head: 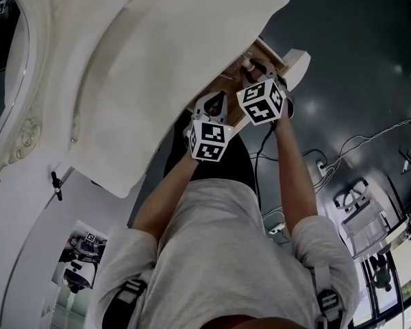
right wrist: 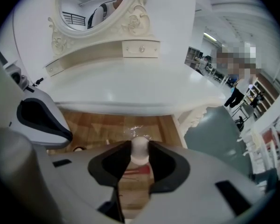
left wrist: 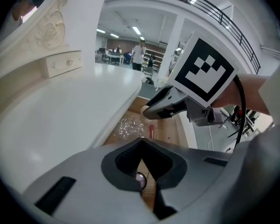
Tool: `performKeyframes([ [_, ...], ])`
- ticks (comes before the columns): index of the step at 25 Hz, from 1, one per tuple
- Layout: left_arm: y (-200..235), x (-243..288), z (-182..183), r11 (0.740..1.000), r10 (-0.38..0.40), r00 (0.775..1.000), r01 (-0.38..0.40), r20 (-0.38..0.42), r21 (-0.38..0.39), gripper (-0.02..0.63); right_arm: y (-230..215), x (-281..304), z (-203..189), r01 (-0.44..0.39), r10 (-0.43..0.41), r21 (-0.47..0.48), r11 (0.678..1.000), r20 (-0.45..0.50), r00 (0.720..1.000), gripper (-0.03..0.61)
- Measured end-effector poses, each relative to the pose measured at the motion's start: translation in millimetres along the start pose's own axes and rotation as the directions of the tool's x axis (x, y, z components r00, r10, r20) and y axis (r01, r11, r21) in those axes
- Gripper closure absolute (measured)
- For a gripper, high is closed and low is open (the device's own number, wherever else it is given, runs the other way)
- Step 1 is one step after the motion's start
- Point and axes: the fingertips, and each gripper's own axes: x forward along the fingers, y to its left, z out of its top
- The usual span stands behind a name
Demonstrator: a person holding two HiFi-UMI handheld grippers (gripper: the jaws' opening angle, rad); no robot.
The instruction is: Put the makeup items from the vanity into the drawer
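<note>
The right claw (right wrist: 140, 144) is pinched on a white round-topped item (right wrist: 140, 150), held over the open wooden drawer (right wrist: 95, 125). The left claw (left wrist: 141, 143) is pressed together at its tips, and a small shiny round thing (left wrist: 140, 178) is seen just behind them. A red stick (left wrist: 152, 130) and clear crinkled wrap (left wrist: 126, 125) are noted in the drawer. Black-and-white squares are printed on the right claw's marker cube (left wrist: 203, 69). Beyond lies the white tabletop (right wrist: 130, 85).

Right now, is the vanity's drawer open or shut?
Open. The drawer is pulled out from under the tabletop, its wooden floor exposed, with a red item lying inside.
</note>
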Motion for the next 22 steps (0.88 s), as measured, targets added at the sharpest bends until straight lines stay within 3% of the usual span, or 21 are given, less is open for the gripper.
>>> performKeyframes([
  [22,-0.3,7.5,-5.2,1.0,0.025,1.0,-0.025,-0.012,-0.019,0.609,4.1,9.0,-4.6,-0.03,0.029,-0.029,0.999,-0.025,0.999,0.41],
])
